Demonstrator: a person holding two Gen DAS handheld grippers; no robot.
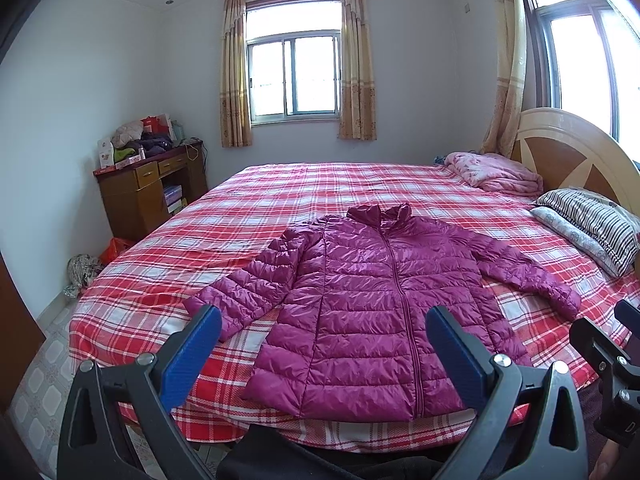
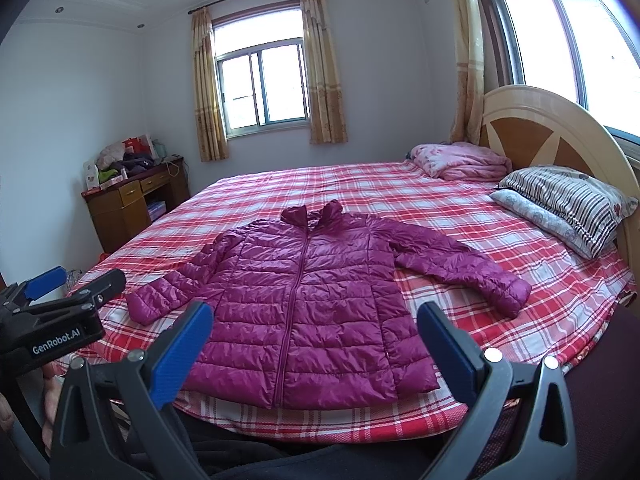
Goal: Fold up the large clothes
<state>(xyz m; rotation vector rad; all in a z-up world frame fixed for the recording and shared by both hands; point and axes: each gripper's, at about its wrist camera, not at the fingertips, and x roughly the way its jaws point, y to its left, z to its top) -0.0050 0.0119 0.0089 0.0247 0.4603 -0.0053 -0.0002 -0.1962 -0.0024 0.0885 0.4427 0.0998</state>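
Both tools sit released and empty at the bottom of their frames: my left tool (image 1: 322,330) has its 2 blue pads spread wide over the near hem, and my right tool (image 2: 314,326) is spread the same way, gripping nothing. Neither touches fabric yet; both hover short of the bed edge.

My target, the magenta puffer jacket (image 1: 372,292), lies face up in the middle of the left wrist frame, on the plaid bed sheet (image 1: 280,192). It is zipped shut, collar toward the top of the frame, hem toward me at the near bed edge. Its left-of-frame sleeve (image 1: 248,284) angles down to the lower left, and the other sleeve (image 2: 464,268) stretches toward the right of the right wrist frame, short of the striped pillow (image 2: 568,200).

I judge the fold has not begun. The jacket looks light, soft and puffy, with a shiny shell that I expect to be slippery and springy, so a shallow pinch may slide off and a fold may creep back open. I would take each sleeve at the cuff, where the quilting ends in a firmer band, pinch deep, and lay it across the chest. For the body fold, the 2 hem corners look like the best holds. Trapped air could make the stack bulge, so pressing down after each fold seems wise.
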